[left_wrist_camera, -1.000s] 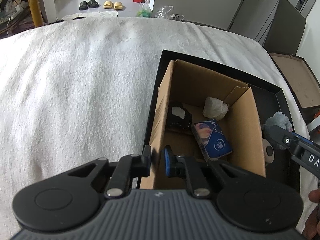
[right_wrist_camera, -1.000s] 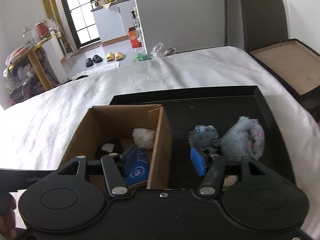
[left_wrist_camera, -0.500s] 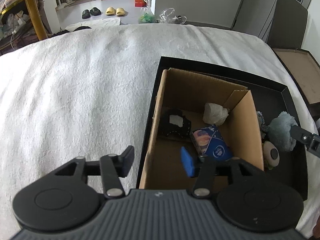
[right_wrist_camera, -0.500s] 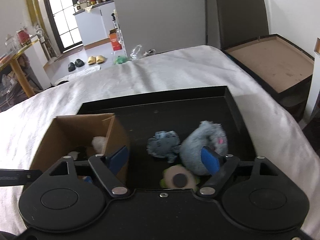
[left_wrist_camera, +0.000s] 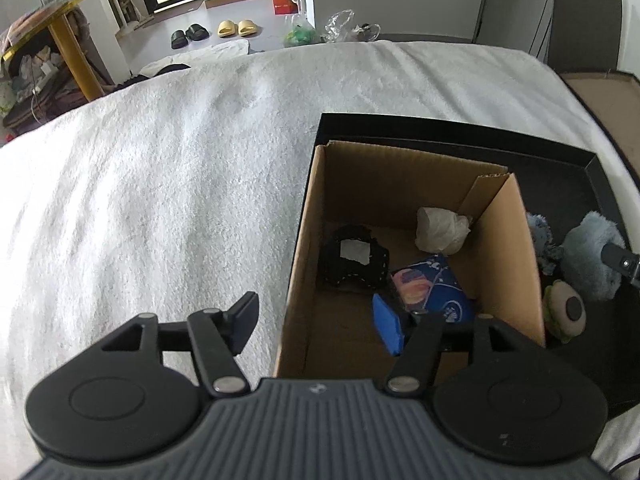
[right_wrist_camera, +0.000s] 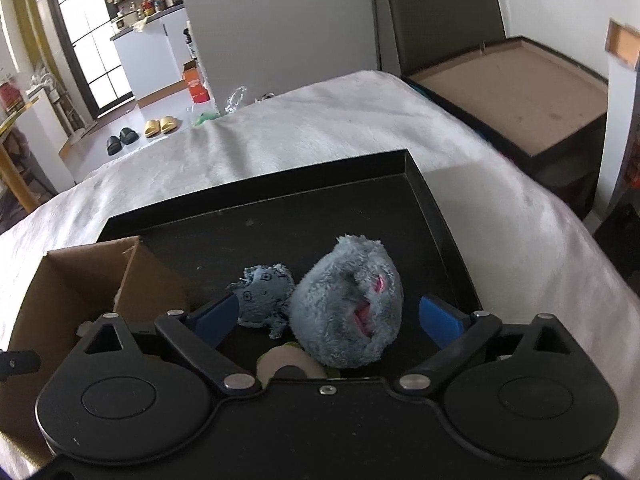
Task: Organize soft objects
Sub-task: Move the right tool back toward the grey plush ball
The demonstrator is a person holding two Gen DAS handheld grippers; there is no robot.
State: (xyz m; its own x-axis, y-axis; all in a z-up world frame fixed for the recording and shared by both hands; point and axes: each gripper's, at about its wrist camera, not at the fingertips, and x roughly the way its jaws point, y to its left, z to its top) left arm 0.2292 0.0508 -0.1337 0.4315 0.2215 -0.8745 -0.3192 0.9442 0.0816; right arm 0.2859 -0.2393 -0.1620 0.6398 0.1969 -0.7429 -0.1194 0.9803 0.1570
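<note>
A cardboard box (left_wrist_camera: 516, 248) stands in a black tray (left_wrist_camera: 568, 160) on a white bed. In it lie a black soft item (left_wrist_camera: 354, 256), a white crumpled wad (left_wrist_camera: 440, 229) and a blue packet (left_wrist_camera: 430, 288). My left gripper (left_wrist_camera: 318, 326) is open and empty, straddling the box's near left wall. Beside the box in the tray lie a fluffy grey-blue plush (right_wrist_camera: 348, 300), a small blue denim toy (right_wrist_camera: 262, 294) and a green-and-cream round toy (right_wrist_camera: 288, 362). My right gripper (right_wrist_camera: 328, 318) is open, its jaws on either side of the plush, empty.
The white bed cover (left_wrist_camera: 160, 184) spreads to the left of the tray. A dark side cabinet with a brown top (right_wrist_camera: 516, 92) stands beyond the bed's right edge. Slippers (left_wrist_camera: 236, 28) lie on the floor behind.
My left gripper opened and drew back from the box. My right gripper swung right from the box to the plush toys and opened wider around the fluffy one.
</note>
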